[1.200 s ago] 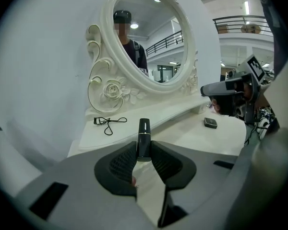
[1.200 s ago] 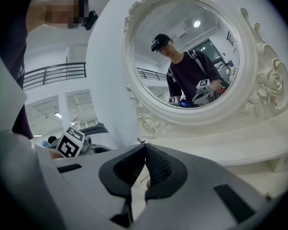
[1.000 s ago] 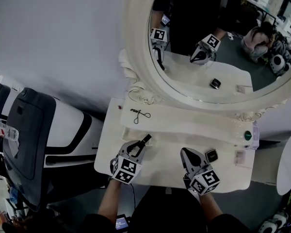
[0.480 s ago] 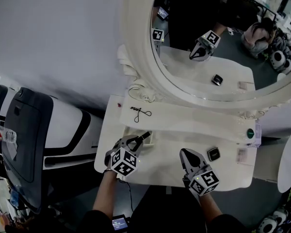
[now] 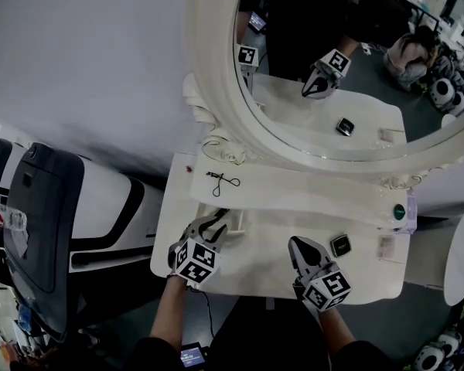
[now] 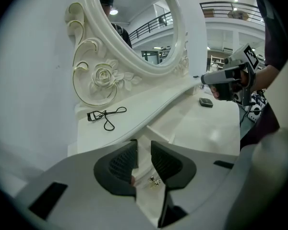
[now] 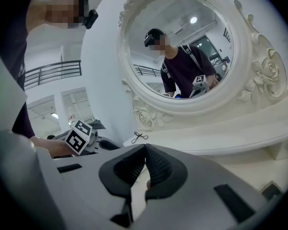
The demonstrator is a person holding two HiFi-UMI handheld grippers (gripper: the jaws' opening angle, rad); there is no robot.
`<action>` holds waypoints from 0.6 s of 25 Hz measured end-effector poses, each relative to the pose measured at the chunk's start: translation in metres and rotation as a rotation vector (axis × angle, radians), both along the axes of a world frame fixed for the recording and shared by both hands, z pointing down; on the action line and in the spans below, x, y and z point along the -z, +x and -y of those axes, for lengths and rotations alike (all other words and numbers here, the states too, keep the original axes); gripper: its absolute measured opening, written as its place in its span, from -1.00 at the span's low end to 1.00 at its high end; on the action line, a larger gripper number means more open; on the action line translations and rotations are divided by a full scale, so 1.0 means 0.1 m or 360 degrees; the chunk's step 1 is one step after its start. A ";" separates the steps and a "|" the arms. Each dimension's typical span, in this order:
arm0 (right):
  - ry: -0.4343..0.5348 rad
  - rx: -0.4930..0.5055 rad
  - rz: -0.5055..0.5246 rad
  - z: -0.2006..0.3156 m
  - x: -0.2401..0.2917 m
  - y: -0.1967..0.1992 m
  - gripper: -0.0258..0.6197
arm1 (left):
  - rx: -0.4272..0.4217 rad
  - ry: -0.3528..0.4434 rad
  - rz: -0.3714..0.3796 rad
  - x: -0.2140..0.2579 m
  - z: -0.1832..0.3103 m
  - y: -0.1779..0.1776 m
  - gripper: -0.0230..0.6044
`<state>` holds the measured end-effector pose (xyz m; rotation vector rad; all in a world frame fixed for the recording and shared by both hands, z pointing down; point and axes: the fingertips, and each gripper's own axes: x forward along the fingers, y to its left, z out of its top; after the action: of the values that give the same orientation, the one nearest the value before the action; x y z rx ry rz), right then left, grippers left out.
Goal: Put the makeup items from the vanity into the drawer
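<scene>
In the head view, a white vanity (image 5: 255, 257) with a round mirror (image 5: 213, 76) was seen from above. A black eyelash curler (image 5: 223, 181) was laid on the raised shelf under the mirror. A small dark compact (image 5: 339, 246) was laid on the tabletop, just beside the right gripper (image 5: 295, 243). The left gripper (image 5: 216, 221) was held over the left end of the tabletop, near the edge of the shelf.

In the left gripper view, the jaws were seen apart, and nothing was pinched between them. Only the white vanity and a tiny gold bit were seen in the gap. The eyelash curler (image 6: 105, 116) was seen farther up on the shelf, well apart from the jaws. The compact (image 6: 206, 102) was seen far off, near the right gripper.

In the right gripper view, the jaws were pressed together, with nothing between them. The eyelash curler (image 7: 140, 137) was seen past the tips, on the shelf.
</scene>
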<state>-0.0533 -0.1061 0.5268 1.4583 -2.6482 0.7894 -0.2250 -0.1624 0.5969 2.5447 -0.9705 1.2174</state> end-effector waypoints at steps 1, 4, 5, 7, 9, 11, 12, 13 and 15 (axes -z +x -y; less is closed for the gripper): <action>0.0002 -0.0001 -0.0001 0.00 0.00 0.01 -0.84 | 0.0006 0.0003 -0.0027 0.03 -0.01 0.03 -0.60; 0.0019 0.0002 0.0000 -0.02 0.03 0.04 -0.84 | 0.0022 0.0008 -0.0118 0.12 -0.08 0.16 -0.63; 0.0027 0.0003 0.0000 -0.03 0.05 0.06 -0.84 | 0.0029 0.0017 -0.0146 0.15 -0.11 0.21 -0.65; 0.0036 -0.0002 0.0003 -0.05 0.09 0.10 -0.84 | 0.0040 0.0048 -0.0202 0.24 -0.16 0.32 -0.72; 0.0048 -0.0005 0.0005 -0.08 0.14 0.14 -0.84 | 0.0055 0.0078 -0.0271 0.35 -0.21 0.45 -0.77; 0.0064 -0.0006 0.0004 -0.11 0.19 0.18 -0.84 | 0.0074 0.0114 -0.0344 0.50 -0.26 0.58 -0.80; 0.0074 -0.0005 0.0004 -0.13 0.22 0.21 -0.84 | 0.0083 0.0137 -0.0376 0.60 -0.28 0.64 -0.82; 0.0086 -0.0005 0.0003 -0.15 0.26 0.23 -0.84 | 0.0093 0.0161 -0.0408 0.69 -0.30 0.70 -0.84; 0.0114 -0.0007 0.0002 -0.19 0.33 0.28 -0.84 | 0.0118 0.0209 -0.0474 0.84 -0.35 0.81 -0.86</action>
<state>-0.0249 -0.0873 0.4942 1.4800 -2.7022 0.7031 -0.1438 -0.1276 0.5126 2.6592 -1.0917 0.7482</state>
